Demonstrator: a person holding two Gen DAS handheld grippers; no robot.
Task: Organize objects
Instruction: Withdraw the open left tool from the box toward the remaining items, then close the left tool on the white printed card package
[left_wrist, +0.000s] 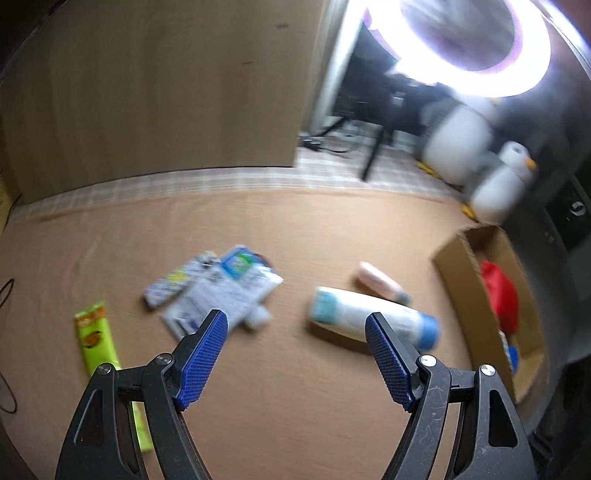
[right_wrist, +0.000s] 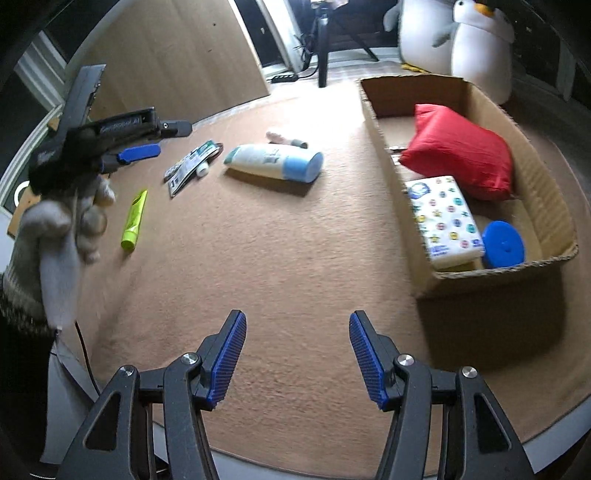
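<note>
Blue-padded fingers (right_wrist: 364, 354) of the right gripper (right_wrist: 297, 356) stand parted and empty above a tan mat (right_wrist: 280, 258); the left gripper (left_wrist: 295, 354) is likewise spread with nothing between its jaws. Only the right wrist view shows the gloved hand (right_wrist: 62, 225) carrying the left gripper, plus a tissue pack (right_wrist: 443, 218) and blue lid (right_wrist: 503, 249) beside the red pouch (right_wrist: 458, 151) inside the cardboard box (right_wrist: 491, 271). Both views show the white bottle (left_wrist: 373, 317), green tube (left_wrist: 94, 334) and packets (left_wrist: 218, 291) lying loose on the mat.

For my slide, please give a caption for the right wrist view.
Open hand-held gripper above brown mat; cardboard box at right holds red pouch.
</note>
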